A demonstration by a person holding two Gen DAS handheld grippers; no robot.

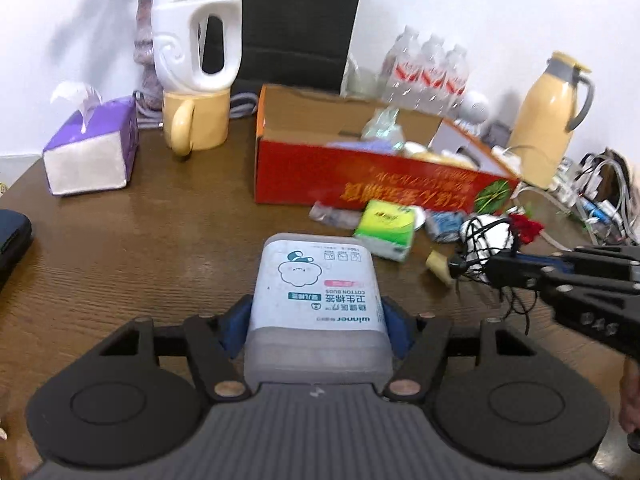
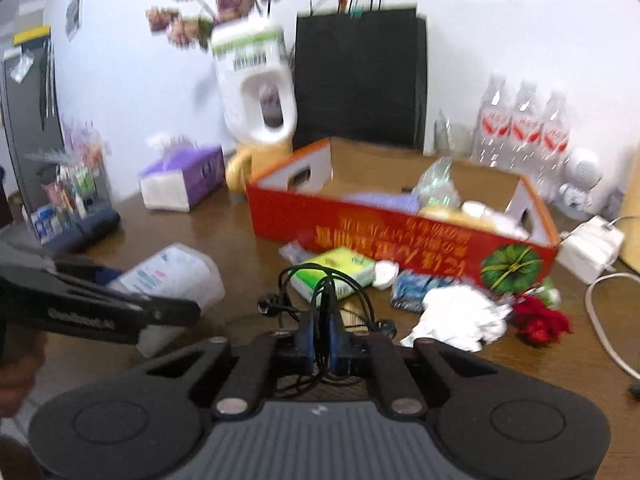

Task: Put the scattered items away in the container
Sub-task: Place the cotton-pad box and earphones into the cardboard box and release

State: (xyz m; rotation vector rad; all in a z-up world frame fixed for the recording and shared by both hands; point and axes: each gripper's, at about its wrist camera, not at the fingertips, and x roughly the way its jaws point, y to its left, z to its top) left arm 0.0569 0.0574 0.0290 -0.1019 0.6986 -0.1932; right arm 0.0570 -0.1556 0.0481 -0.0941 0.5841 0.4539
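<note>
Both tongs loaded, red box waiting beyond.

The left tongs (image 1: 316,320) are clamped on the sides of a cotton bud box (image 1: 316,280), its broad faces left free for a steady carry. The right tongs (image 2: 322,336) are pinched together on a black cord (image 2: 320,280), the thin tangle needing a tight nip. The red box (image 2: 400,232) stands farther back on the tabletop (image 1: 160,240), with a green tissue pack (image 2: 340,270) and other clutter in front of it.

Along my table's (image 1: 132,232) far edge: a purple tissue box (image 1: 92,148), a yellow mug (image 1: 198,122) bearing a white jug (image 1: 196,28), water bottles (image 1: 430,68), a yellow thermos (image 1: 552,120).
</note>
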